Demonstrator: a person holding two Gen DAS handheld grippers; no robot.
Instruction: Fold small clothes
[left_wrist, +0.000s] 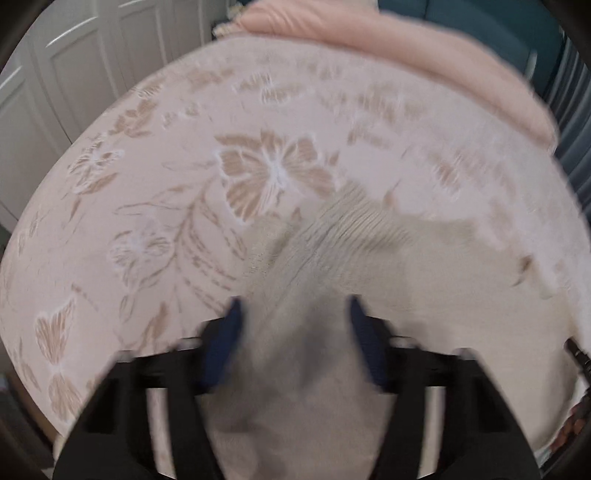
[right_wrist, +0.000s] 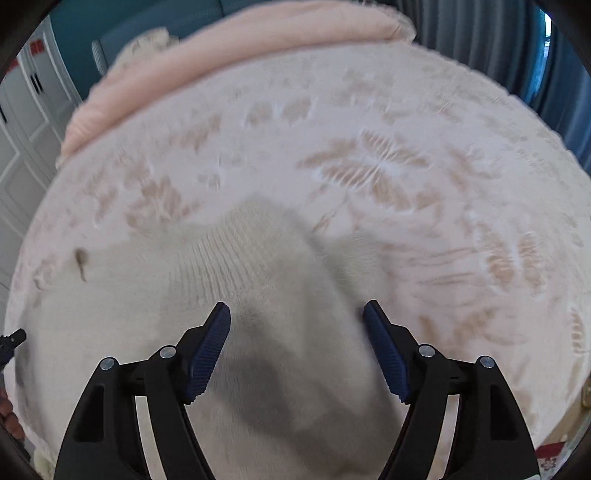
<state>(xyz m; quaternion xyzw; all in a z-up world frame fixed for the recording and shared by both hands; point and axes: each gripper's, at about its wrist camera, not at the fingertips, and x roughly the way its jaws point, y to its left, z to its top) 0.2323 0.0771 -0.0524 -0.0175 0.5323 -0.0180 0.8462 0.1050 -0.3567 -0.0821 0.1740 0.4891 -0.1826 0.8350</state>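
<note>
From both wrist cameras I look down on a bed covered by a pale pink bedspread (left_wrist: 155, 206) (right_wrist: 424, 206) patterned with tan butterflies and leaves. Along its far edge lies a folded peach blanket (left_wrist: 424, 48) (right_wrist: 236, 62). Past the bed I see white panelled cupboard doors (left_wrist: 48, 96) on the left and a teal wall (right_wrist: 74, 44) further back.

On the near part of the bedspread lies the cream garment (left_wrist: 424, 280) (right_wrist: 122, 295), a small knitted piece with a ribbed band pointing away from me. A small brown mark sits on its far left part in the right wrist view.

My left gripper (left_wrist: 295, 306) is spread wide, its blue-padded fingers (left_wrist: 225, 332) flanking a raised fold of the cream cloth that fills the gap between them. Motion blur keeps me from telling whether the pads touch it.

My right gripper (right_wrist: 297, 308) is likewise spread wide over the same garment, with cloth between its ribbed blue fingers (right_wrist: 210, 350) and a dark shadow beneath. I cannot tell if it touches the fabric.

I can read no writing or label anywhere.
</note>
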